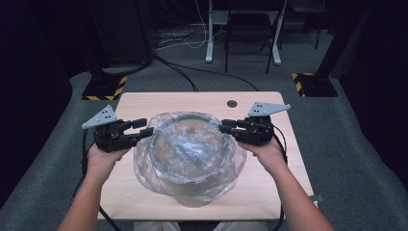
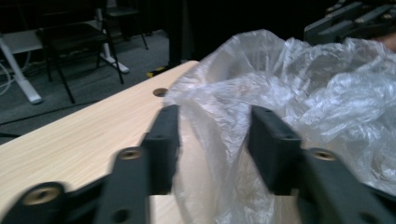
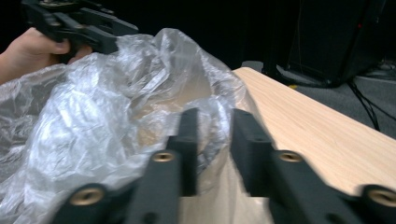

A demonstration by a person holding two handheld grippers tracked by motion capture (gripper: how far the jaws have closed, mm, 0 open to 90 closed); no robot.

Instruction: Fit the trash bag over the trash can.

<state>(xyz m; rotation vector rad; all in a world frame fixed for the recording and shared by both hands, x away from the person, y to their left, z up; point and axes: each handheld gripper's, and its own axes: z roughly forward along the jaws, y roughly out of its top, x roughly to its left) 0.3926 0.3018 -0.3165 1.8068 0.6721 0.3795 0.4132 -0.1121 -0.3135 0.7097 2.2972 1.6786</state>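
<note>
A person at a pale wooden desk (image 1: 144, 103) works a clear plastic bag (image 1: 190, 185) over a round dark-rimmed bin (image 1: 159, 144), one pair of tongs at each side of its mouth. The left tongs (image 1: 144, 128) sit at the bin's left edge, jaws partly apart; seen along them in the left gripper view, the film of the plastic bag (image 2: 299, 88) stands in the gap between the two pads, yet neither pad presses on it. The right tongs (image 1: 224, 126) mirror them at the opposite edge, jaws narrower, with a fold of the plastic bag (image 3: 93, 112) rising between and behind them; whether they pinch it cannot be told, as the frame is blurred there. The bin lies between the two tongs, the bag draped over its rim and bunched down the outside towards the person.

The step in hand appears to be fitting the liner: spreading and seating the bag's edge around the rim. The next move likely calls for each pair of tongs to take a firm hold of the loose film and draw it outward and down, evenly, so that it does not tear or slip off.

Counted: one bin, one bag, one desk, two pairs of tongs.
</note>
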